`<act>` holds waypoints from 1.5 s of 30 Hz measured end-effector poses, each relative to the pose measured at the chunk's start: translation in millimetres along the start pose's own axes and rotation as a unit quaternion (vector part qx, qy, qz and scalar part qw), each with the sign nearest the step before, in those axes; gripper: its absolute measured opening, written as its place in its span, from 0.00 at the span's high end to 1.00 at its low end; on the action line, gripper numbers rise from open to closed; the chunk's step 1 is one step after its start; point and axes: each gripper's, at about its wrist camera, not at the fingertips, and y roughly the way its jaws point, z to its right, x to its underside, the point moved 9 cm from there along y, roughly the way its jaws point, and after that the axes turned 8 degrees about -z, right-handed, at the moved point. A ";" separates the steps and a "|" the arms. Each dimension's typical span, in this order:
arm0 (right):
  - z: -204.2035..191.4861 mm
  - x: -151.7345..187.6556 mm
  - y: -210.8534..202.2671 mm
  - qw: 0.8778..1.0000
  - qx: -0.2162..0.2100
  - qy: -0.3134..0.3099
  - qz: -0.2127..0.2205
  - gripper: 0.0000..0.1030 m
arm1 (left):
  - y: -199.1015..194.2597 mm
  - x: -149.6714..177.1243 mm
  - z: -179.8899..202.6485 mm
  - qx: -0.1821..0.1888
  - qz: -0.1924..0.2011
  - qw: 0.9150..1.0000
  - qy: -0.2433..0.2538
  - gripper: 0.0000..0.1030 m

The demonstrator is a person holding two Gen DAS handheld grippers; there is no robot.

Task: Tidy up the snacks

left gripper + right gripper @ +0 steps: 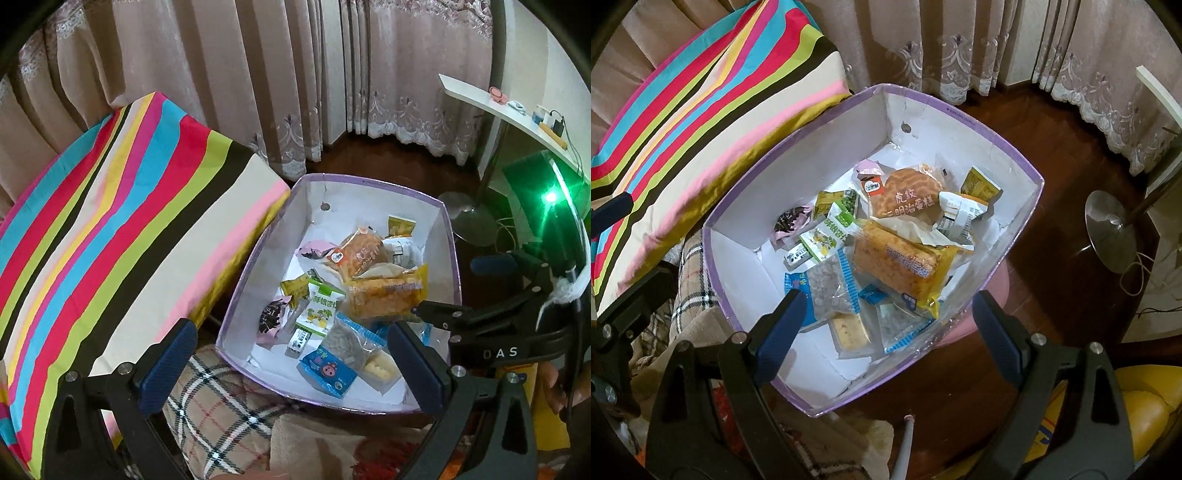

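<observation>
A purple-rimmed cardboard box [798, 158] with white walls holds several wrapped snacks. Among them are a tiger-pattern cake pack [905, 195], a long yellow pack [901, 266], a green-and-white pouch [827, 236] and a blue-edged seed packet [827, 288]. My right gripper [890, 332] hangs open above the box's near right corner, with nothing between its pads. My left gripper [295, 365] is also open and empty, above the box's [258, 258] near edge. A blue cartoon packet [327, 369] and the cake pack [364, 254] lie in the box beyond it.
A striped cushion [110, 221] leans against the box's left side. Plaid cloth [221, 406] lies under the near edge. Curtains hang behind. A lamp's round metal base [1115, 229] stands on the dark wood floor at the right, and a white shelf [498, 110] is at the far right.
</observation>
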 end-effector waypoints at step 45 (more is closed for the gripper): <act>-0.4 0.9 6.1 1.000 -0.013 0.010 -0.009 0.11 | 7.7 4.9 7.5 0.008 -0.017 1.000 0.002 0.00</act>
